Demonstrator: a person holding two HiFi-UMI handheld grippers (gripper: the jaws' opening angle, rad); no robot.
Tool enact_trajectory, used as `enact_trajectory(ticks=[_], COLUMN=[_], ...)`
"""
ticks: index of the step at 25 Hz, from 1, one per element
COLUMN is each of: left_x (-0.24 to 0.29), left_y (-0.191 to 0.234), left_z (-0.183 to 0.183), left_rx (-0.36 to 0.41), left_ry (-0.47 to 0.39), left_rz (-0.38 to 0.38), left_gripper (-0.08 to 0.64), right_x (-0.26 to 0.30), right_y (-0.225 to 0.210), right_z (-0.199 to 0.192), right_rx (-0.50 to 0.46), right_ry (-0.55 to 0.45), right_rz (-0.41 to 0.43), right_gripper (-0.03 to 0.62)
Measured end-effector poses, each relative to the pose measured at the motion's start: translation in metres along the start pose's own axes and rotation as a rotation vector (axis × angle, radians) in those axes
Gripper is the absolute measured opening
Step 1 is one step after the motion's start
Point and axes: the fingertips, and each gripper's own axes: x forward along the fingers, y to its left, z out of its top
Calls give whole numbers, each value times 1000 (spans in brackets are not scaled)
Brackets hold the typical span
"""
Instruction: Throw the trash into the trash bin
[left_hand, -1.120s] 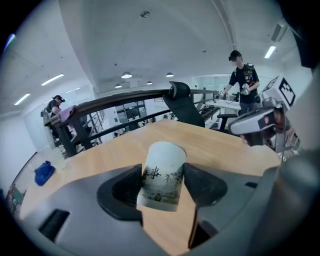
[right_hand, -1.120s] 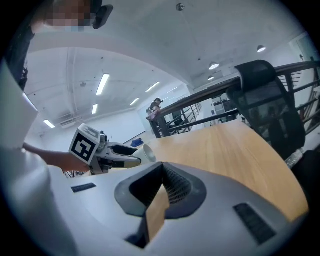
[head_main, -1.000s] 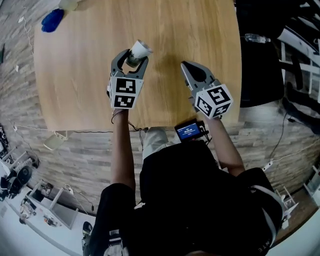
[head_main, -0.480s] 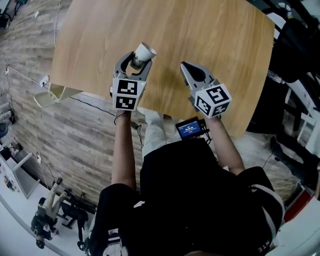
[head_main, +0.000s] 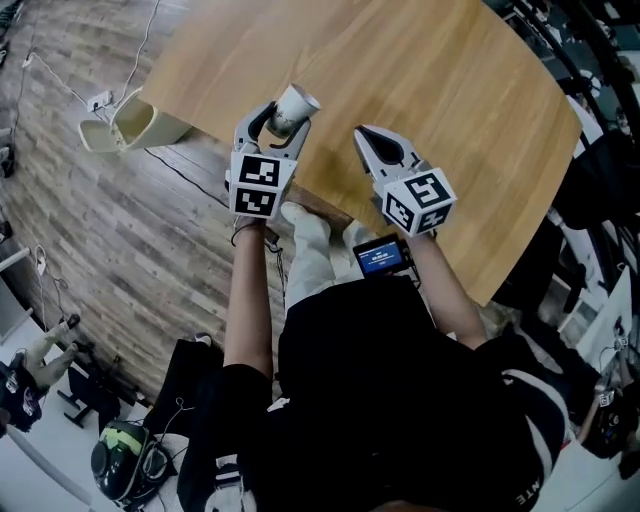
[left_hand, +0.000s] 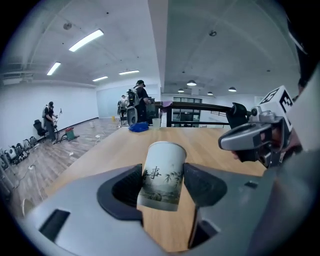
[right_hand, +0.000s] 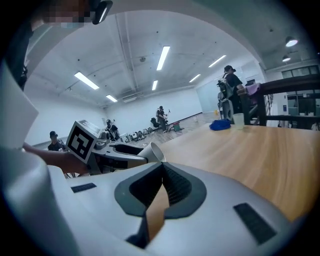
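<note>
In the head view the far end of the trash bin (head_main: 150, 122) runs under the corner of the table (head_main: 440, 90), so its base is hidden, and it is unclear whether it stands upright or leans. It sits on the floor (head_main: 120, 250), well apart from both grippers. The person's hands are covered by the marker cubes (head_main: 256, 184). From above, the lower part of the paper cup (head_main: 296, 102) is lost between the jaws. In the left gripper view its printed side shows, though the print is too small to read.

The table is light wood with rounded corners. A blue thing (left_hand: 139, 127) lies at its far end. The floor is grey-brown planks, with a dark cable (head_main: 195, 178) running across it near the bin. The gripper views show a large white room with strip lights (left_hand: 86, 40) on the ceiling and a few people (left_hand: 141, 102) standing far off.

Both forearms reach forward from the body, side by side and apart. The left gripper (head_main: 274, 124) hangs over the near edge of the table, pointing forward and somewhat down. Its jaws pinch the paper cup by its sides, and the cup's open rim points away from the person, tilted a little. The right gripper (head_main: 364, 138) is over the tabletop just beside it, with its jaws pressed together on nothing.
</note>
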Motion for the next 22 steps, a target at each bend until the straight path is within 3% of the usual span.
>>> enact_trajectory(ticks=[7,15,22], left_x=[-93,-195,-243], left_y=[101,191,237], left_z=[-64,-121,-143], left_rx=[-145,-257,-352], left_ry=[-29,-73,-135], left_rz=[118,281,401], left_gripper=[273,273,273], right_x=[89,171,215], right_y=[109,247,307], right_z=[-5,8,16], right_rx=[-122,-229,-281], right_ry=[80,65,91], right_rz=[124,322,431], right_gripper=[-2,-2,-2])
